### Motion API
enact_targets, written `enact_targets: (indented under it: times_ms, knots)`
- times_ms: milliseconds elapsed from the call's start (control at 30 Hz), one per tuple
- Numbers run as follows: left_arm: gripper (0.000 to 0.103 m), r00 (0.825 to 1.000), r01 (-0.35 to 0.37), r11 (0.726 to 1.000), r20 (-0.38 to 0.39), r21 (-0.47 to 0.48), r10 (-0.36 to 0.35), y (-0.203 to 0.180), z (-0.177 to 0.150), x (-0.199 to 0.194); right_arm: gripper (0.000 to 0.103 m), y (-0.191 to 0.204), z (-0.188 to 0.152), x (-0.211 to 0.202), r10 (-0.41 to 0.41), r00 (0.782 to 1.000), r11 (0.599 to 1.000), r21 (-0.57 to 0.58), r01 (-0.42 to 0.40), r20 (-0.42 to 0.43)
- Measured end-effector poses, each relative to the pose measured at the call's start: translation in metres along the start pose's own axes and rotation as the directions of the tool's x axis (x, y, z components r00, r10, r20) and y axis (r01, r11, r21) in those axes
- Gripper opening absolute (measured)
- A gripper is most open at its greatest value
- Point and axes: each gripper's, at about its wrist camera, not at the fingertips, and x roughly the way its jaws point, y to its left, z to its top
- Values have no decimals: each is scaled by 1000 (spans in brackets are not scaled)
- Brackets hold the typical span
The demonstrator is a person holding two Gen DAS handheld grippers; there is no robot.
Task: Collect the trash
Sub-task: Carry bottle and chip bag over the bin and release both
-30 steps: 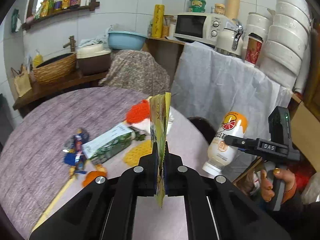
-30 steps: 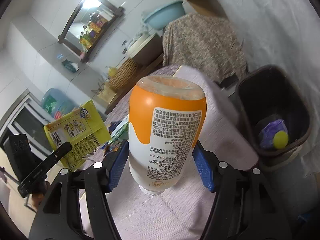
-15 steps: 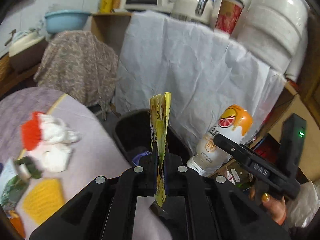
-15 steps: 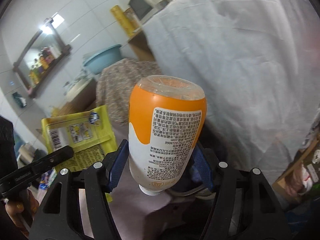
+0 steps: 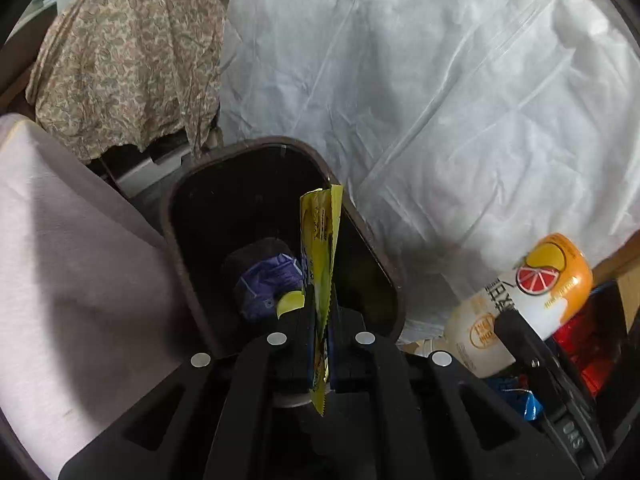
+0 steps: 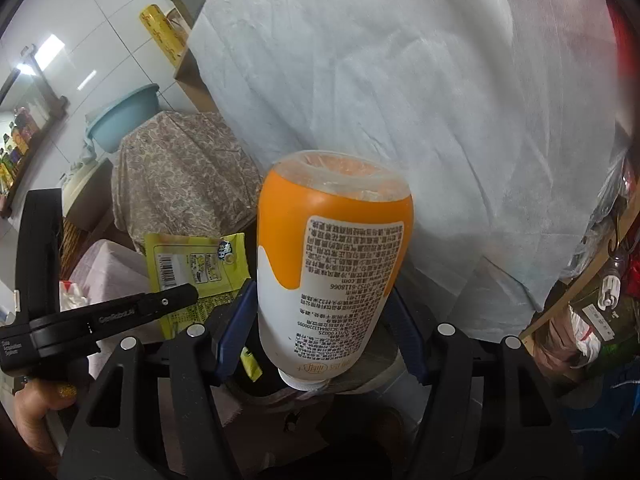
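My left gripper (image 5: 322,320) is shut on a flat yellow snack wrapper (image 5: 320,248), held edge-on right above the dark brown trash bin (image 5: 176,216). Purple and yellow trash (image 5: 268,284) lies at the bin's bottom. My right gripper (image 6: 320,320) is shut on an orange-and-white drink bottle (image 6: 332,248), held cap-down between the blue pads. In the left wrist view that bottle (image 5: 520,300) hangs to the right of the bin, beside its rim. The right wrist view shows the yellow wrapper (image 6: 196,272) in the left gripper (image 6: 176,300) at the left, with a hand (image 6: 36,412) below it.
A white sheet (image 5: 440,100) drapes the counter behind the bin. A patterned cloth (image 5: 128,60) covers something to the left. The lilac-covered table edge (image 5: 72,260) adjoins the bin's left side. Red and blue clutter (image 5: 576,340) lies low on the right. A blue basin (image 6: 120,116) stands further back.
Both grippers swung away from the table and dropped toward the bin. The wrapper now hangs over the bin's opening, and the bottle has come down beside its right rim.
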Motion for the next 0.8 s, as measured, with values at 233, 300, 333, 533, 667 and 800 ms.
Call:
enact_targets:
  times_ms: [233, 300, 333, 533, 667, 800]
  knots:
    - [59, 999, -33, 999, 13, -6, 33, 1, 1, 6, 64, -3, -10, 12, -18, 1000, 1000, -1, 18, -25]
    - [65, 998, -35, 999, 50, -15, 35, 2, 3, 3, 64, -3, -12, 15, -17, 999, 1000, -4, 17, -28]
    - [65, 998, -38, 999, 52, -17, 39, 2, 2, 1, 64, -2, -13, 17, -19, 999, 1000, -8, 19, -29]
    - [66, 988, -58, 998, 139, -33, 62, 4, 7, -20, 64, 20, -16, 42, 28, 997, 996, -83, -34, -69]
    - [67, 980, -55, 997, 190, -52, 64, 9, 7, -37, 64, 39, -19, 71, 20, 994, 989, -142, -35, -108]
    - [68, 977, -40, 997, 207, -64, 53, 16, 6, -47, 64, 59, -24, 105, -27, 988, 974, -227, -8, -152]
